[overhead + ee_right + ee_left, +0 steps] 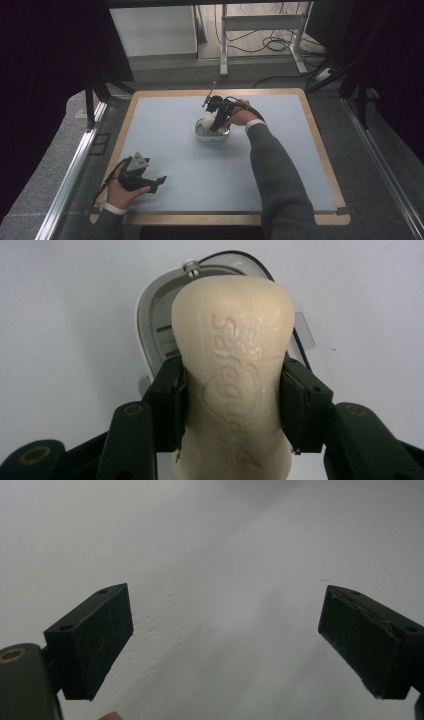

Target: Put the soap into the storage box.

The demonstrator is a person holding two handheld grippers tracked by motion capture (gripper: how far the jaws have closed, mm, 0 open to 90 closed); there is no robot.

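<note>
Right tongs (232, 405) are clamping a cream soap bar (234, 365) by its narrow waist, pads pressing both sides, w/ the bar's embossed lettering facing the camera. Left tongs (225, 645) are sitting wide open w/ nothing btwn the jaws, just pale surface ahead of them.

Going big to small: worktop (165, 150), a wooden-edged board w/ a pale blue-grey mat over most of it, is carrying everything. Person's right sleeve (280, 180) is stretching up from the bottom edge twd the middle of the mat; right hand (240, 116) is holding the right tongs (216, 125) angled down over the soap dish (207, 135). Left hand (122, 192) is resting at the near left corner of the mat, holding the left tongs (159, 181) low & pointing right, well apart from the dish.

Soap dish (150, 330), white w/ a grey slotted inside, is lying near the mat's centre, slightly twd the far side. In the right gripper view the soap bar is sitting in front of & over the dish, covering most of it; can't tell if the bar's far end is touching the dish. A thin black cable (270, 275) is curving round the dish's far rim
</note>
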